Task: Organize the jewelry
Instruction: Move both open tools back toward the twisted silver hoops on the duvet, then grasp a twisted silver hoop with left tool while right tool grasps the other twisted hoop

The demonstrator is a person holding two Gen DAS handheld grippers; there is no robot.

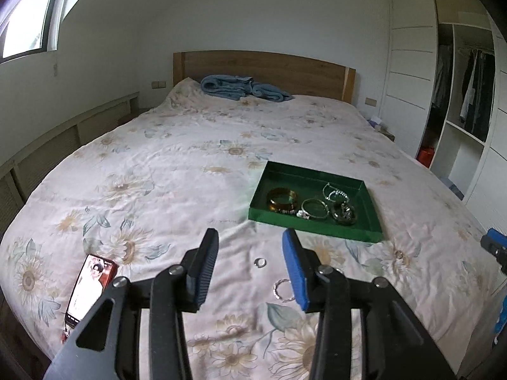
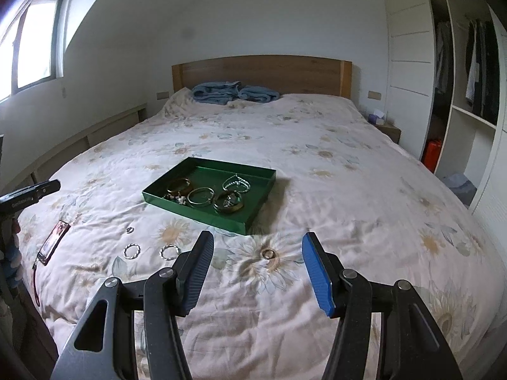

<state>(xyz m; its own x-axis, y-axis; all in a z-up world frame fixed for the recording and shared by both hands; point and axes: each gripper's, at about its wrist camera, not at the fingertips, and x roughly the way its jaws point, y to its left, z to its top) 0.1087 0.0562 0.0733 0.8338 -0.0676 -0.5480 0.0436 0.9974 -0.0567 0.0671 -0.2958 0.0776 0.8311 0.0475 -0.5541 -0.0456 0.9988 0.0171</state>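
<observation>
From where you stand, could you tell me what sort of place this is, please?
It looks like a home bedroom. A large bed with a floral cover and a wooden headboard fills the view, and an open wardrobe with hanging clothes stands to the right. A green tray of jewelry sits on the bed.

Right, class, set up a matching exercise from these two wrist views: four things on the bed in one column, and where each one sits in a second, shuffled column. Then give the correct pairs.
Things
1. gold bangle
2. phone
3. blue towels
4. small ring

Places
A. by the headboard, at the far end of the bed
B. inside the green tray
C. on a printed sunflower, ahead of the open right gripper
D. near the bed's left edge, beside the open left gripper

Pairs: 1-B, 2-D, 3-A, 4-C
</observation>
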